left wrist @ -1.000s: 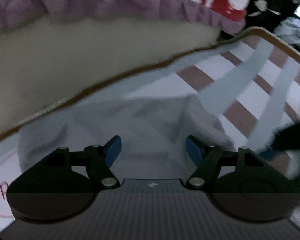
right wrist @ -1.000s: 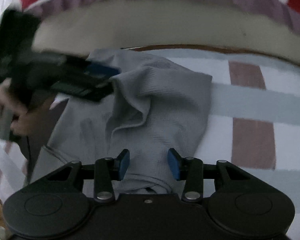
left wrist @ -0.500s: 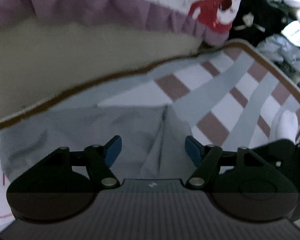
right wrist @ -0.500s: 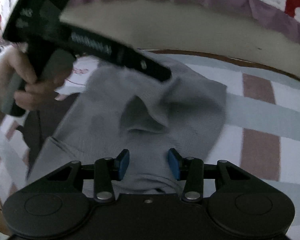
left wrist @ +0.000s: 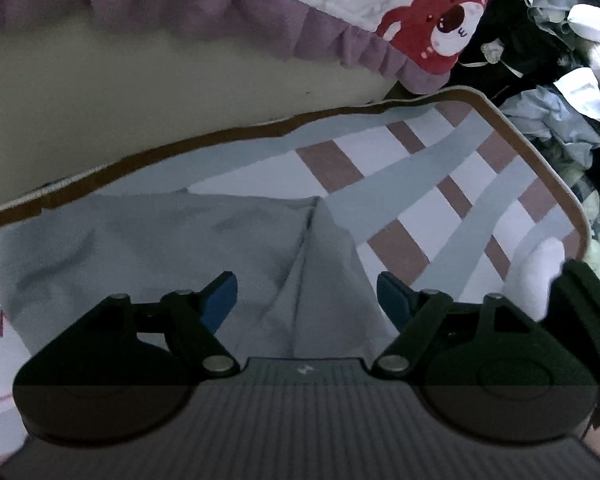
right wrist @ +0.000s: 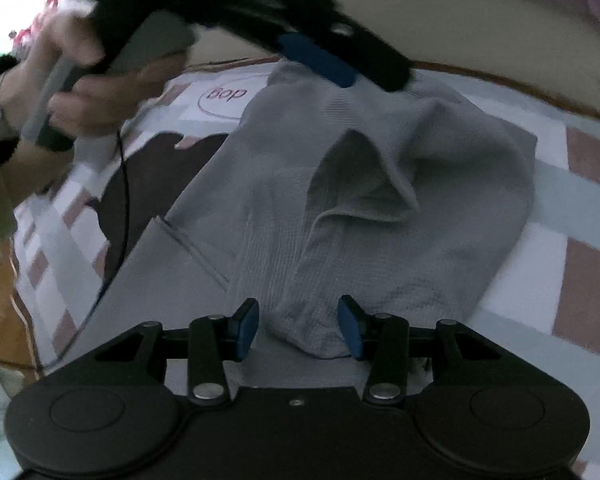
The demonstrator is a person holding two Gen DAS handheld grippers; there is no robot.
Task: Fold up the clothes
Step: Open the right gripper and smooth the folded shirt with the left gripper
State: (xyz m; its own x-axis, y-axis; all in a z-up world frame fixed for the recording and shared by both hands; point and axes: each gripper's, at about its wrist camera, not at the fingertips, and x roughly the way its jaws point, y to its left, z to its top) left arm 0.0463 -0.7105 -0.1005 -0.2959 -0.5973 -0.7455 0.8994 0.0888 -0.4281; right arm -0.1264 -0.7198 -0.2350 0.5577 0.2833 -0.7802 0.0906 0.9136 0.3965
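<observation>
Only rightward: hand (blurred) above grey garment.

Each camera sits just behind its own hand-held gripper, looking forward and down along the fingers from close above a checked mat. The left wrist view faces the mat's far right corner. The right wrist view faces the opposite side. Both share the grey garment and the mattress edge.
</observation>
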